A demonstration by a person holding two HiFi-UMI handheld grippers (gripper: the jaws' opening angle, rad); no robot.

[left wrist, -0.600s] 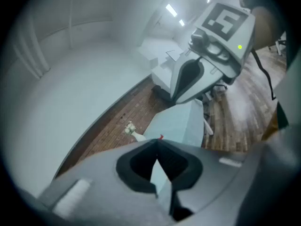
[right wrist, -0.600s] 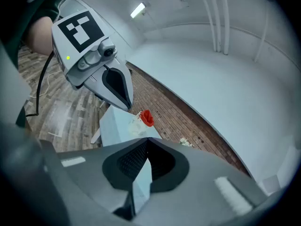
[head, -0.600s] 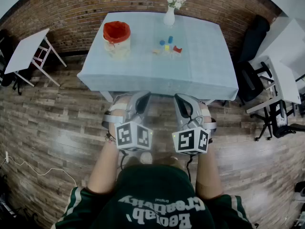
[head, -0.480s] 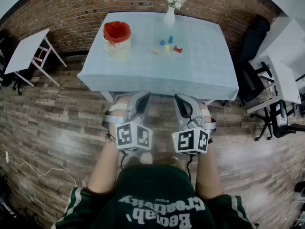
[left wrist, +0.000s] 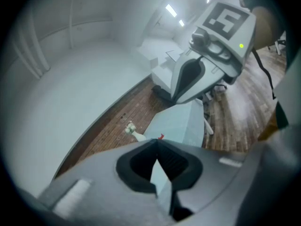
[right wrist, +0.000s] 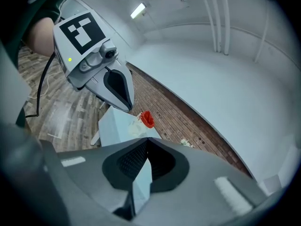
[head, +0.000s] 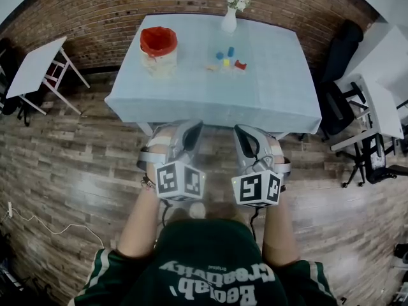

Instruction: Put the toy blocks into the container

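On the pale blue bench (head: 268, 75), a bit past its middle, the toy blocks (head: 224, 62) are found in a small bunch: two blue ones, a yellow one, a red one and a pale one. The container (head: 159, 64), pale with a red lining, is set on the same bench to the left of the blocks, well apart from them. A white vase (head: 229, 21) with white flowers is placed behind the blocks, near the back edge.

The left tool (head: 191, 131) and the right tool (head: 243, 134) are held side by side in front of the bench, over the wooden floor (head: 76, 190), well away from the blocks. Both are pointed toward the bench and tipped a little down. The jaws of each tool are pressed together at the tips, and nothing is gripped by them.

A brick wall (head: 115, 11) is seen behind the bench, and a small white table (head: 35, 65) is seen to its left.
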